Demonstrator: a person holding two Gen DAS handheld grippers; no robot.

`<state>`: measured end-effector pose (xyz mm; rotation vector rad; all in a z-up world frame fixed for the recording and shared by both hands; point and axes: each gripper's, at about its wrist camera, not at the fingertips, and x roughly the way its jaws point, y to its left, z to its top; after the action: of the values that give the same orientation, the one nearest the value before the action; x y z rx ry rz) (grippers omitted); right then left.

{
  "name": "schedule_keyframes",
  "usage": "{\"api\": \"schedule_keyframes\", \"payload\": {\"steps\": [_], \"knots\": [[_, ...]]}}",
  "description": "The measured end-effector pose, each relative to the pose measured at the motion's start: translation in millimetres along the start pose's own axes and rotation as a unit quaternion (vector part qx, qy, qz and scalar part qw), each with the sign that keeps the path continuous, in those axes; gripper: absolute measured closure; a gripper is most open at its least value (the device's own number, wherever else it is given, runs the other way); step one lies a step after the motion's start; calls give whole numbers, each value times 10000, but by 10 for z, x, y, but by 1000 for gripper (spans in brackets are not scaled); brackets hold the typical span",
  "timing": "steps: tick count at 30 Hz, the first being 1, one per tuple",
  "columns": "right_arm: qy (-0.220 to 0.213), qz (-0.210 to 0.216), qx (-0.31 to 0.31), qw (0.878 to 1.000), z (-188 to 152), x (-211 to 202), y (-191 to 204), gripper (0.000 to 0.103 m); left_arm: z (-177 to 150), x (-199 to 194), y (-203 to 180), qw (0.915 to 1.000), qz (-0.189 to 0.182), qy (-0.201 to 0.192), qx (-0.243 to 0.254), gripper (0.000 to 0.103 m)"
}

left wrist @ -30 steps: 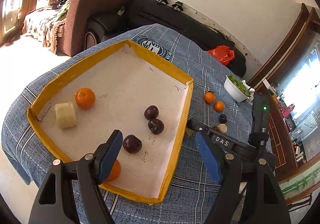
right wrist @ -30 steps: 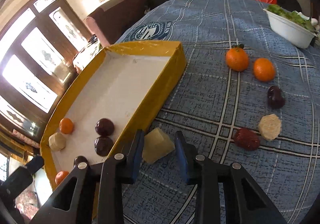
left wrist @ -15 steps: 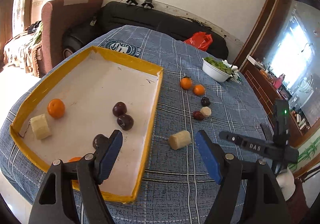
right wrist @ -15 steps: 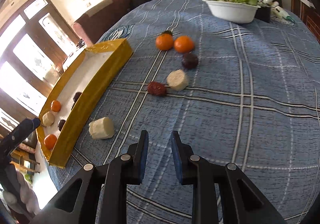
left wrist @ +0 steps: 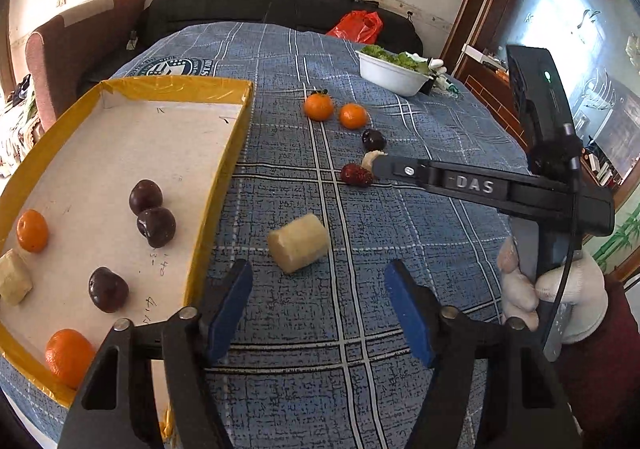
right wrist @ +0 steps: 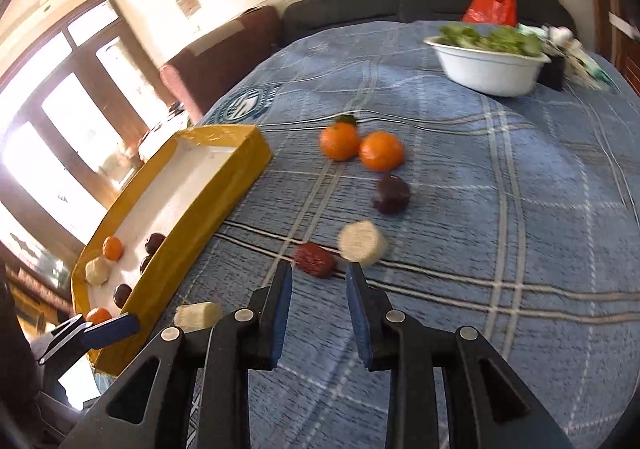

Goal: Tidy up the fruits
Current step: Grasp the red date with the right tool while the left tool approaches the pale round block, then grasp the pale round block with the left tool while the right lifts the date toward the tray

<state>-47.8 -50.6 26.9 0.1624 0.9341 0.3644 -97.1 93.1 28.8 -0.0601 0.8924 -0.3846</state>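
Left gripper (left wrist: 318, 307) spread wide behind pale cylindrical chunk (left wrist: 299, 243); right gripper (right wrist: 318, 287) parted, empty.

Your right wrist view is motion-blurred, smearing the red date (right wrist: 315, 260) and pale chunk (right wrist: 362, 247). In your left view, the right gripper's fingers (left wrist: 384, 165) hide most of that chunk, and the tray (left wrist: 240, 117) is cropped at left.

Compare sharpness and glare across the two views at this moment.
Left wrist view: crisp; the pale cylinder and yellow tray are sharply edged, the right-hand window is washed out. Right wrist view: motion-blurred; the red date and white bowl smear, and the left-hand windows blow out.
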Motion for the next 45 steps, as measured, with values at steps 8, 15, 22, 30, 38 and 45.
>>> {"api": "schedule_keyframes", "payload": {"steps": [8, 15, 22, 30, 38, 45], "knots": [[281, -513, -977, 9935, 87, 475, 234, 73, 34, 66, 19, 9999, 40, 92, 49, 37], [192, -455, -808, 9955, 10, 345, 193, 84, 190, 187, -144, 9986, 136, 83, 508, 37], [-284, -170, -280, 9991, -77, 39, 4, 83, 313, 495, -222, 9956, 339, 322, 813, 37], [-316, 21, 7, 9995, -71, 55, -127, 83, 255, 597, -332, 9870, 702, 520, 1348, 45], [-347, 94, 69, 9993, -84, 46, -128, 83, 260, 704, -250, 9800, 966, 711, 1587, 45], [-351, 63, 139, 9993, -96, 52, -166, 83, 314, 658, -160, 9872, 935, 551, 1170, 72]]}}
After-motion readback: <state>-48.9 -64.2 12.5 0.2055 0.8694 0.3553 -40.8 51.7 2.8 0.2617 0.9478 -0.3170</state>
